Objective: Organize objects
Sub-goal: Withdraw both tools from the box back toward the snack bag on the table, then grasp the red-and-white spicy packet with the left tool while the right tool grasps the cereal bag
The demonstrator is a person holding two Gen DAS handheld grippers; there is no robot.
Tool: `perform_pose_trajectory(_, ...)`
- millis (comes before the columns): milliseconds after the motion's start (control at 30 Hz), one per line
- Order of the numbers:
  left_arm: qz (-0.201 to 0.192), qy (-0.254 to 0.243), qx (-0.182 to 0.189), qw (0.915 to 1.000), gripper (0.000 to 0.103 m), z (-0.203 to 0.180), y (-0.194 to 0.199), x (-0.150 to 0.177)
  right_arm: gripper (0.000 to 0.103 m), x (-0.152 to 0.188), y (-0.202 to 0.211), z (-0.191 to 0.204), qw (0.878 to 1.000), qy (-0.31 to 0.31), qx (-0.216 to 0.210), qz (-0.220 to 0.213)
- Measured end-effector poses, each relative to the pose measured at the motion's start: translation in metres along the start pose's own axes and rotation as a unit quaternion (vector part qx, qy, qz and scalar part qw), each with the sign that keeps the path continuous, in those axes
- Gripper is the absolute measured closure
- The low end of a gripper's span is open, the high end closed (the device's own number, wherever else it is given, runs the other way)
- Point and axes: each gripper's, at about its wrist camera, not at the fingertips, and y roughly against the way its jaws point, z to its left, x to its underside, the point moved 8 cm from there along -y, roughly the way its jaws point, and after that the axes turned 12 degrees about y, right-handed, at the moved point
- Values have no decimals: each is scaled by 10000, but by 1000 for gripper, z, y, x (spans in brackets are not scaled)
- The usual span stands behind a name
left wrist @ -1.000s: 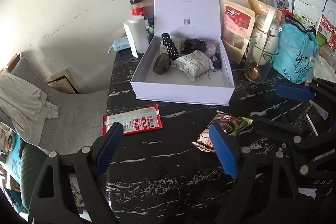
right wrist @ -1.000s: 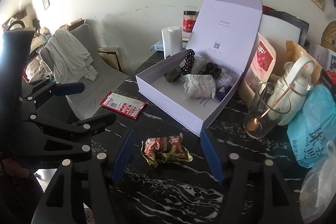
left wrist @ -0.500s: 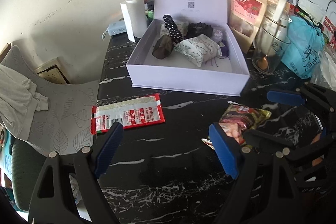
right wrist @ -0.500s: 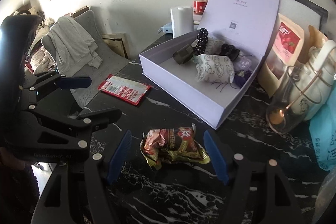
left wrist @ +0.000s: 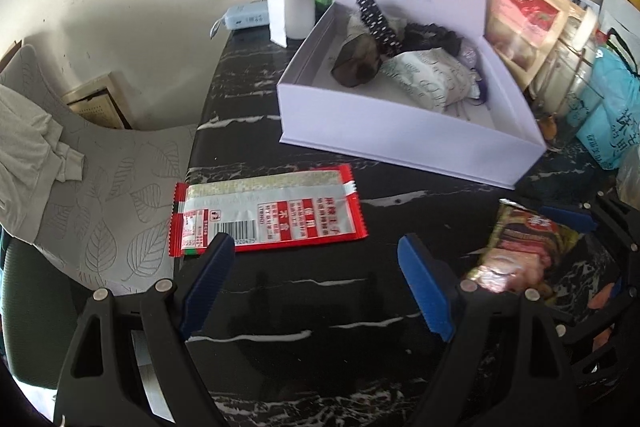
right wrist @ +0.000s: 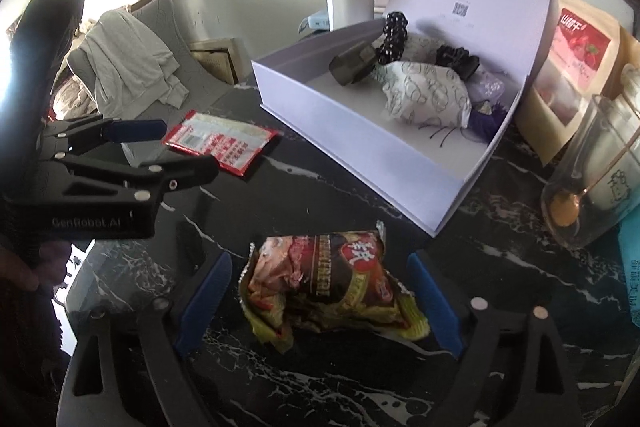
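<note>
Lowered, right gripper [right wrist: 320, 291] jaws, just opening wider, now straddle snack packet [right wrist: 324, 279].

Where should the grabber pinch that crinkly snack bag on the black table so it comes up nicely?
Pinch the crinkly snack bag across its puffy middle, coming down from above. It lies flat on the black table, and its ends are thin, crumpled seals that would probably slip. The right gripper, whose jaws have just been opening, is open with the bag between its fingers, one on each side.
</note>
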Motion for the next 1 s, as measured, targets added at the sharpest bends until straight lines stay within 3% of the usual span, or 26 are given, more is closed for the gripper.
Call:
perform_pose_trajectory(133, 146, 98, -251, 9995, 20, 18, -22, -7, 13, 2, -11, -2, 9999, -90, -80, 81)
perform_pose_trajectory(400, 243, -61, -340, 9991, 20, 35, -42, -21, 14, 2, -24, -3, 9990, -156, -354, 223)
perform_pose_trajectory(633, 217, 51, -271, 9994, 12, 40, -52, -30, 14, -3, -31, -1, 9988, 80, -363, 324)
perform_pose_trajectory(1000, 191, -647, -286, 9973, 11, 28, -70, -47, 14, -8, -34, -6, 9986, 139, -426, 292)
